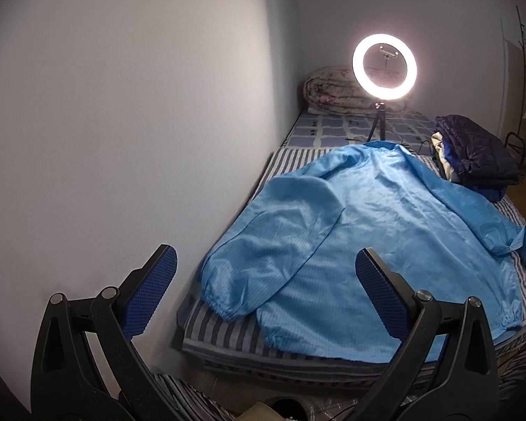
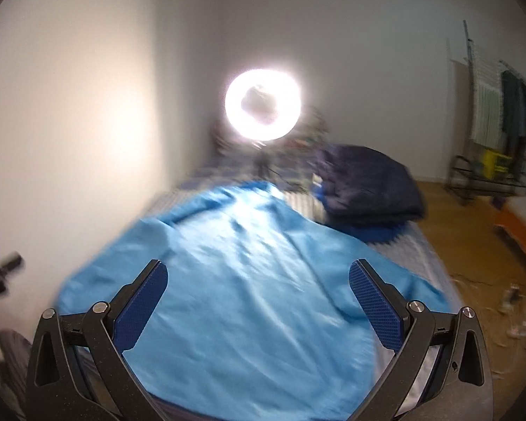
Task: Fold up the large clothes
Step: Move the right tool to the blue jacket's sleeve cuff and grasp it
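The jacket (image 1: pixel 368 217) lies spread flat on the bed (image 1: pixel 224 329), filling the centre and lower right of the left view, one sleeve folded inward at centre left. It looks thin, soft and somewhat slick, so it will likely slide and crease easily; the cuffs and hem corners seem the best places to pinch. The left claw (image 1: pixel 266 291) hovers released above the near hem, pointing along the bed. The right claw (image 2: pixel 257 303), also released and empty, hangs over the cloth; its view is blurred.

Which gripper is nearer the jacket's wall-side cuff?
Left. The left gripper hovers open near that cuff; the right gripper hovers open over the jacket body.
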The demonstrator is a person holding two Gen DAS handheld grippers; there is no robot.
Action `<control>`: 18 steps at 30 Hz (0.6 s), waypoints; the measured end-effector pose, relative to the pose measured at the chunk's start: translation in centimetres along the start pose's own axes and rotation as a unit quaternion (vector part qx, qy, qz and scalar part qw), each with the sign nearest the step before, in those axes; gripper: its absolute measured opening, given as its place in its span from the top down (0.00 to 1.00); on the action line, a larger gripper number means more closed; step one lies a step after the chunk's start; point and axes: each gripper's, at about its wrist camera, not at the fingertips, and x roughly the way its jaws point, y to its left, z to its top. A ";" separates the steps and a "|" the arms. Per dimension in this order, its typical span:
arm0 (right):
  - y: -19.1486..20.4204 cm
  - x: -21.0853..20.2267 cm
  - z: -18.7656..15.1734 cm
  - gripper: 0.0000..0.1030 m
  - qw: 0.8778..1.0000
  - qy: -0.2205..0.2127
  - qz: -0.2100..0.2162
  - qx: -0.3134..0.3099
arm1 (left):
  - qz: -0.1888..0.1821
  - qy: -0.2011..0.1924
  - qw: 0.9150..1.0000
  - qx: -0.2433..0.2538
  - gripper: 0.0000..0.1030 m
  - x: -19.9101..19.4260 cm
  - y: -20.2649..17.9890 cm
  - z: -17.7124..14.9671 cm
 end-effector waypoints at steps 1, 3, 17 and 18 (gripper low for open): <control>0.2 0.2 0.1 0.00 1.000 0.001 0.007 0.000 | -0.002 0.002 1.000 -0.002 0.00 0.1 0.4 -0.3; 1.3 1.6 0.6 0.00 0.999 0.015 0.027 -0.008 | -0.002 0.006 1.000 -0.003 0.00 0.3 1.1 -1.0; 14.6 11.8 1.0 0.11 0.954 0.129 0.256 -0.089 | -0.016 0.040 0.997 -0.069 0.00 -1.1 6.9 -4.9; 15.7 12.6 0.8 0.11 0.948 0.141 0.272 -0.091 | -0.014 0.040 0.997 -0.070 0.00 -1.2 7.1 -5.1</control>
